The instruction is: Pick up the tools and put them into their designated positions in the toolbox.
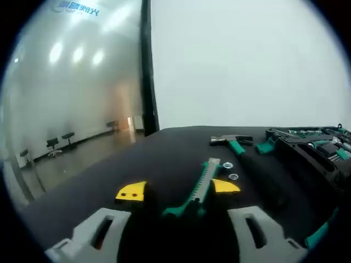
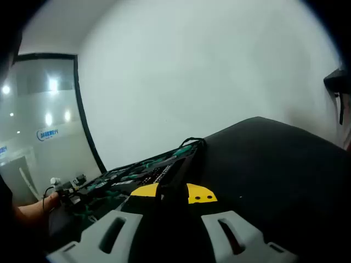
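Left tool [image 1: 178,192] around ridged green-handled saw [image 1: 204,183]

Surface [image 1: 164,159] black; hammer [image 1: 233,143] green-gripped, steel-headed; toolbox [image 1: 312,148] black with green tool handles; left gripper [image 1: 178,189] fingers [image 1: 131,192] yellow-tipped on grey; right gripper [image 2: 173,193] likewise.

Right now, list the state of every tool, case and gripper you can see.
left gripper: shut on the green saw-like tool
right gripper: jaws close together, grip unclear
hammer: lying flat on the black table
toolbox: open, tools seated inside
two washers: loose on the table
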Motion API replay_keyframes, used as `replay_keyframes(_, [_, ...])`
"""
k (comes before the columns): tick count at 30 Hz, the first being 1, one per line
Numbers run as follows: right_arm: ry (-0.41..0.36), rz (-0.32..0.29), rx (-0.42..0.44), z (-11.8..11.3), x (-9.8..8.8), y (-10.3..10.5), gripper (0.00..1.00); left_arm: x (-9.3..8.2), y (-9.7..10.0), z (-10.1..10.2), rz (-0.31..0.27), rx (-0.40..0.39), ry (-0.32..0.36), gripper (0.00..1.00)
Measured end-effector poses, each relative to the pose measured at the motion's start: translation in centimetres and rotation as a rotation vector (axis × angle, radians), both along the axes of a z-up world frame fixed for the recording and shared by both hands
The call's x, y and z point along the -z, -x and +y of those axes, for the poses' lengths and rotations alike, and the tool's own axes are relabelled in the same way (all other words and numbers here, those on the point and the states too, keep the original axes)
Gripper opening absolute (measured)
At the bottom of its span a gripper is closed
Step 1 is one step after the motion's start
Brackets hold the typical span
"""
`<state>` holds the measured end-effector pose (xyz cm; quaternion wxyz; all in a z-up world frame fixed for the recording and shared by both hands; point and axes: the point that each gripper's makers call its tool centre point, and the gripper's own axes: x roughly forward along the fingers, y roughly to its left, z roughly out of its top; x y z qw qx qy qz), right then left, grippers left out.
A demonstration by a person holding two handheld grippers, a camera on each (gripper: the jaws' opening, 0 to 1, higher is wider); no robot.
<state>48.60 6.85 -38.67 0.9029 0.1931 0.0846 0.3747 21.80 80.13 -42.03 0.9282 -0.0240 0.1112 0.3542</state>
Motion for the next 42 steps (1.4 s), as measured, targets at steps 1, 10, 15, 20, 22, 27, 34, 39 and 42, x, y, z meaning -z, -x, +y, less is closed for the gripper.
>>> replay_keyframes(1, [-0.001,0.0,0.0,0.0,0.0,0.0,0.15,-0.3,0.1,0.0,0.023,-0.004,-0.048,0.33])
replay_keyframes(10, [-0.004,-0.003,0.002,-0.1,-0.1,0.0,0.15,-0.8,0.7,-1.4,-0.003,-0.005,-0.017,0.0])
replay_keyframes(15, [-0.005,-0.003,0.001,-0.1,-0.1,0.0,0.15,-0.8,-0.1,-2.0,0.018,0.027,-0.062,0.0])
replay_keyframes(20, [-0.005,-0.004,0.001,-0.1,-0.1,0.1,0.15,-0.1,-0.2,-0.8,0.056,0.016,-0.069,0.31])
replay_keyframes(22, [-0.005,-0.003,0.001,-0.1,-0.1,0.1,0.15,1.4,0.2,-0.4,0.129,0.016,-0.033,0.4])
replay_keyframes(27, [-0.006,-0.004,0.002,-0.1,-0.2,0.1,0.15,0.9,0.2,-0.6,0.091,0.003,-0.038,0.33])
replay_keyframes(34, [-0.004,-0.004,-0.001,0.0,-0.1,0.0,0.15,-1.4,-0.2,-2.3,0.016,0.062,-0.041,0.16])
replay_keyframes(39, [-0.006,-0.002,-0.003,0.0,-0.1,0.0,0.15,-2.3,0.4,-4.3,0.023,0.084,-0.051,0.14])
replay_keyframes(42, [-0.005,-0.002,-0.005,0.0,-0.1,0.0,0.15,-3.8,0.8,-5.9,-0.046,0.103,-0.027,0.13])
